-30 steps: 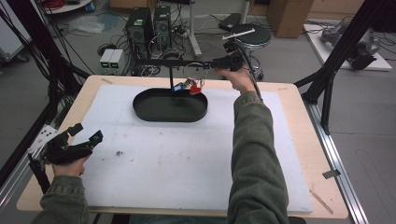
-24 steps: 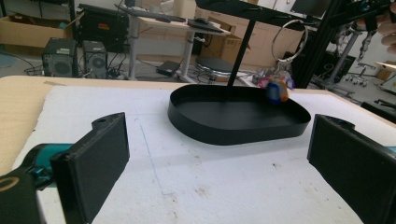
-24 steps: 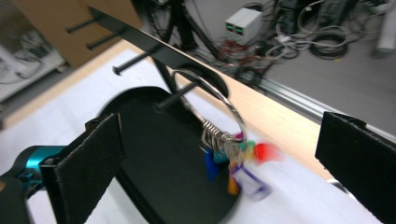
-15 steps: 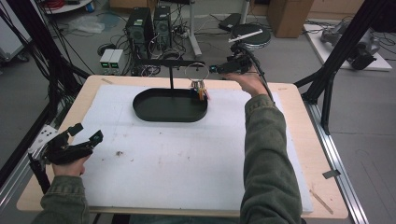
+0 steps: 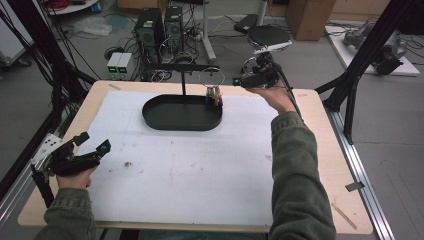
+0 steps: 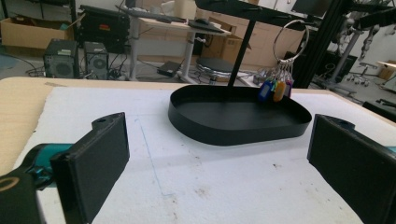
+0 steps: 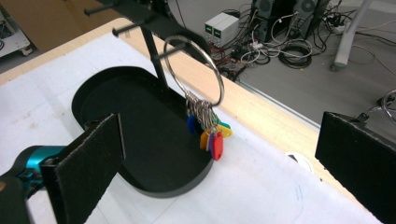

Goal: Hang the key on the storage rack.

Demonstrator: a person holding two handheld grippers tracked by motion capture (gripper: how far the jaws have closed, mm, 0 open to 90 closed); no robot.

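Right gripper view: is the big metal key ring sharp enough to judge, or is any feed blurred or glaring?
Right gripper view: the large metal key ring and coloured tags are sharp, no glare. Left gripper view: slightly soft, tags readable. High view: dim and grainy, ring faint against the floor.

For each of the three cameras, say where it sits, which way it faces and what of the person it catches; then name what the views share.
High view: above the person's side, looking forward and down on the table; both forearms, left gripper, right gripper.
Left gripper view: low over the mat, facing the black tray between its open jaws.
Right gripper view: raised beside the hanging key ring, looking down; open jaws.
Shared: tray, stand, key ring.
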